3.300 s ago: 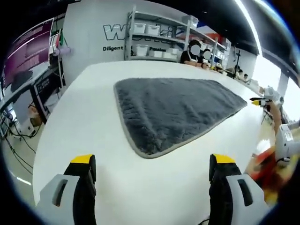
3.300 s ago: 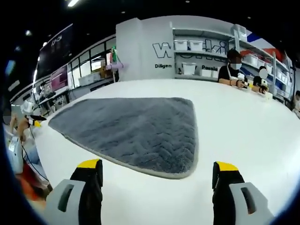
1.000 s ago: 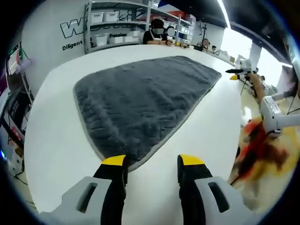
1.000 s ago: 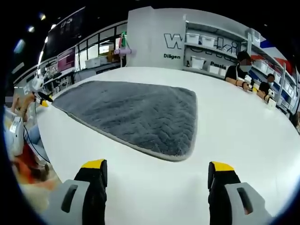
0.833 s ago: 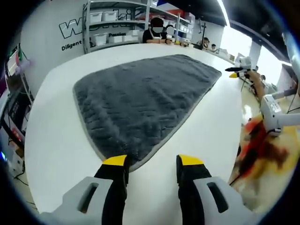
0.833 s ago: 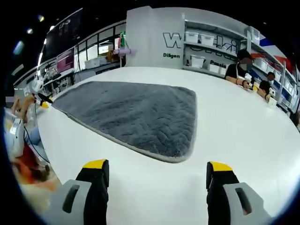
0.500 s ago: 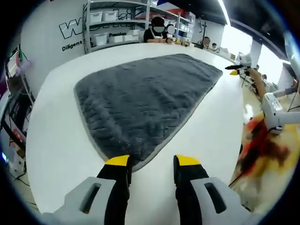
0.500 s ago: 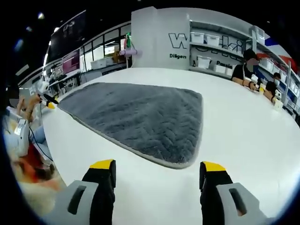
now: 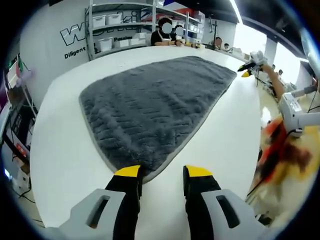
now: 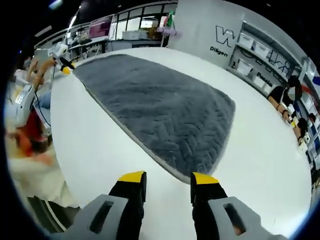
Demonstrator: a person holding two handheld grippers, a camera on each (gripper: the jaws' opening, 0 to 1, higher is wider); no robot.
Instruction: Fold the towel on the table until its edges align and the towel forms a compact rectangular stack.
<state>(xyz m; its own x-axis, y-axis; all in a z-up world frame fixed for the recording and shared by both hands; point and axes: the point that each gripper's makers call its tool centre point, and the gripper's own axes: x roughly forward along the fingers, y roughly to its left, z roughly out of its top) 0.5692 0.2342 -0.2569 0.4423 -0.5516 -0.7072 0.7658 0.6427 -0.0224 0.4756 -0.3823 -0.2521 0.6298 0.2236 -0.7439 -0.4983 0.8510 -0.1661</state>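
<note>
Towel (image 9: 155,105): your grey, chevron-textured cloth lies flat and unfolded on the white table (image 9: 65,150), one layer, with its pale border showing all round. In the left gripper view your left gripper (image 9: 159,172) sits at the near corner of it, the yellow-tipped jaws a narrow gap apart with the corner's edge between them or just under them; you cannot tell from this angle whether they pinch the cloth. That view also takes in shelving (image 9: 130,20) against the far wall carrying white bins (image 9: 102,44), whose contents you cannot make out, and seated people behind the table.

In the right gripper view the towel (image 10: 165,110) stretches away from your right gripper (image 10: 167,177), whose jaws stand slightly apart just short of the near hem, over bare table (image 10: 260,165). This view shows wall shelves with white bins (image 10: 245,65) to the right, contents unreadable, and blurred red and white shapes at the left edge.
</note>
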